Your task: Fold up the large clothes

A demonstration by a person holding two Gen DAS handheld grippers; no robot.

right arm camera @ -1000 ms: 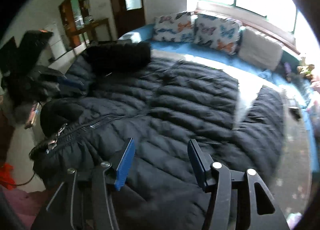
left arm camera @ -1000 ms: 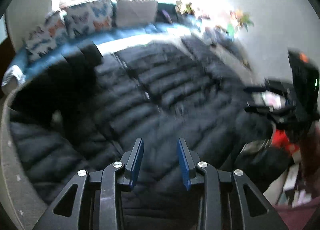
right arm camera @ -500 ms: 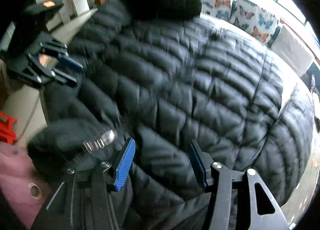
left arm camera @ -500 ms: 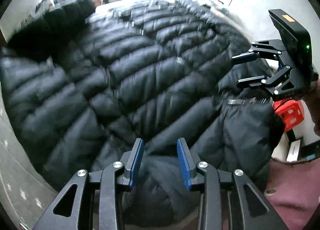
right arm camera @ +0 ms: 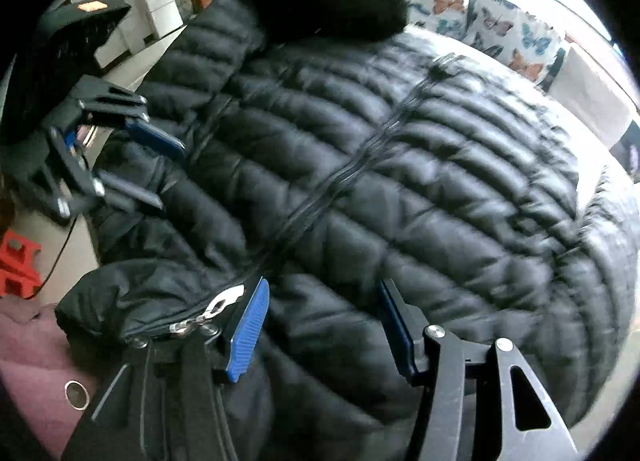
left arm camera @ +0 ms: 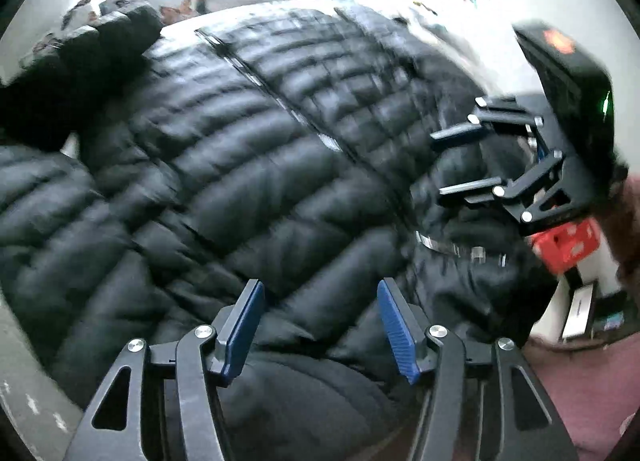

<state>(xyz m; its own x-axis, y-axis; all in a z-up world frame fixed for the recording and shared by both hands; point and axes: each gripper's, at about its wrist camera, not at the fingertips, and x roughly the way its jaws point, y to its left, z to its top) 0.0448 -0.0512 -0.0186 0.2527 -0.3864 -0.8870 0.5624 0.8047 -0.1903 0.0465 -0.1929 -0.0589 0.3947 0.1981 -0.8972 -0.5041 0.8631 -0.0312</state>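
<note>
Two grippers hang over the big black coat [left arm camera: 248,165], which fills each view from 9 to 3 o'clock. The left gripper [left arm camera: 318,325] is opening and holds nothing. The right gripper [right arm camera: 324,325] gapes, empty too. Puffy, slick cloth could slip out, or its zip [right arm camera: 216,307] at 8 o'clock could snag.

A black quilted puffer coat [right arm camera: 360,165] with a dark fur-trimmed hood at upper centre lies spread flat, zipped shut, filling the frame.
</note>
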